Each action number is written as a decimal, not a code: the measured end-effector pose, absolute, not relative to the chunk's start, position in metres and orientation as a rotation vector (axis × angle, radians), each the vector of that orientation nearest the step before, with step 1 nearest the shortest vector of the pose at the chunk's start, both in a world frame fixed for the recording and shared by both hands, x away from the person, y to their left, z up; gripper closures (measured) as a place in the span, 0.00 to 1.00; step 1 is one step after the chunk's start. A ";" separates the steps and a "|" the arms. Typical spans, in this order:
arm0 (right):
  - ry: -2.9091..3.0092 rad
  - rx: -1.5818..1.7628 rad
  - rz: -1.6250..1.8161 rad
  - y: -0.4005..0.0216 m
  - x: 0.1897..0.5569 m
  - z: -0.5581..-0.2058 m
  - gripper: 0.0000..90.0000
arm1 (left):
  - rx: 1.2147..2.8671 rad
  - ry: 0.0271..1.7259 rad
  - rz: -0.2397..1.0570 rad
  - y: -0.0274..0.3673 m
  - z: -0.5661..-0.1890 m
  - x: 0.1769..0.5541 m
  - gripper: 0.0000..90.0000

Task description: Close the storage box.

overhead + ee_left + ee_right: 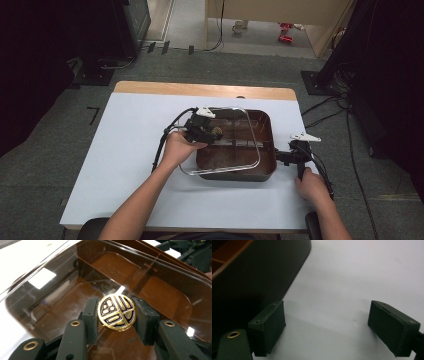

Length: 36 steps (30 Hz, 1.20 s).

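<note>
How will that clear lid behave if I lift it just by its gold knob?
The clear lid looks rigid, so it should lift as one piece. The left hand-held gripper pinches only the small round gold knob, so the wide lid may swing or tilt. It looks like glass: probably heavy, and fragile against the brown pan.

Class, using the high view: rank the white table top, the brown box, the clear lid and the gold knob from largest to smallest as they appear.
1. white table top
2. brown box
3. clear lid, close to the box in size
4. gold knob
</note>
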State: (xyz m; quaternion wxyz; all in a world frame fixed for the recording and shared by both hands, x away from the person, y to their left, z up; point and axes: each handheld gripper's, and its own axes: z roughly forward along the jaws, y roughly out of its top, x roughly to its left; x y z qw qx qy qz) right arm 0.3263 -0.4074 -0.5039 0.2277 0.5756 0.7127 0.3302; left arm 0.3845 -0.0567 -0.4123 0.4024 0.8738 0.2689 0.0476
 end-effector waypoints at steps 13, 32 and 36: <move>1.961 1.589 0.912 -0.407 0.326 -0.504 0.16 | 2.234 0.604 0.156 -0.094 -0.409 0.381 0.66; 1.965 1.583 0.911 -0.408 0.326 -0.504 0.15 | 2.282 0.537 0.106 -0.123 -0.419 0.392 0.66; 1.964 1.586 0.913 -0.408 0.326 -0.504 0.15 | 2.278 0.522 0.099 -0.121 -0.420 0.394 0.66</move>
